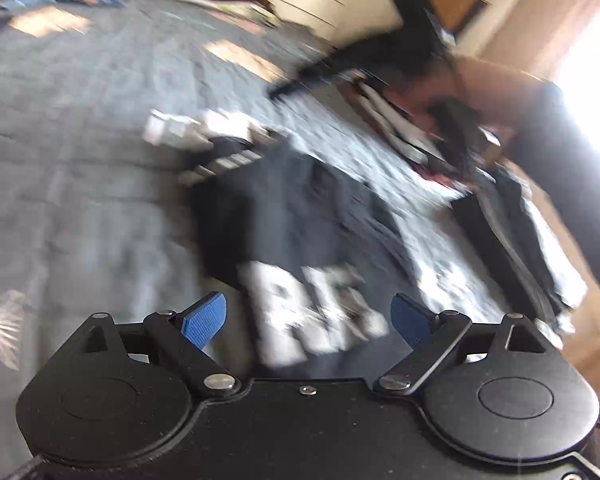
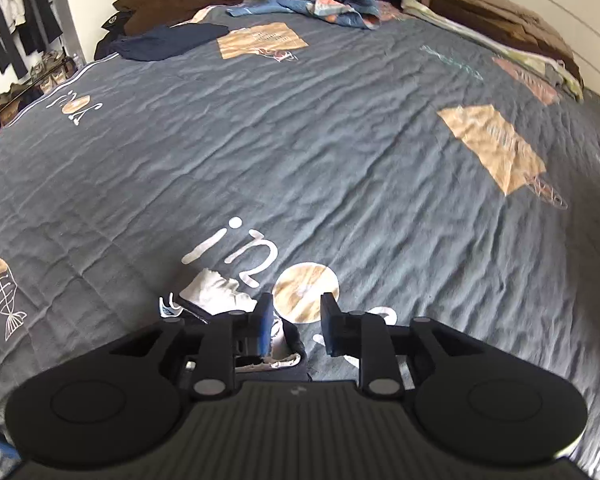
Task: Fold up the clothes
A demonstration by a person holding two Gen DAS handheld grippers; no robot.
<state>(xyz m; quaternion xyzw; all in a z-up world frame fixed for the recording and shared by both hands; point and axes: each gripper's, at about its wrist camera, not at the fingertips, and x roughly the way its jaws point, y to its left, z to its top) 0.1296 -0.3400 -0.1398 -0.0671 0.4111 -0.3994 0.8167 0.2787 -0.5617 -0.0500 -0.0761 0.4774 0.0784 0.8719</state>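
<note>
Shirt [image 1: 300, 232] lies folded on bed [image 2: 340, 140]; I keep left gripper [image 1: 308, 320] spread wide, right gripper [image 2: 296, 322] part-open and empty, reaching far for next garment.

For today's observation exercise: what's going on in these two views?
A person with a gripper in each hand is folding clothes on a bed with a grey quilt. The left gripper is open above a folded dark T-shirt with white lettering. The right gripper holds nothing. Unfolded clothes are piled at the far end.

Left gripper [image 1: 308, 320] jaws wide, right gripper [image 2: 296, 326] jaws narrower
</note>
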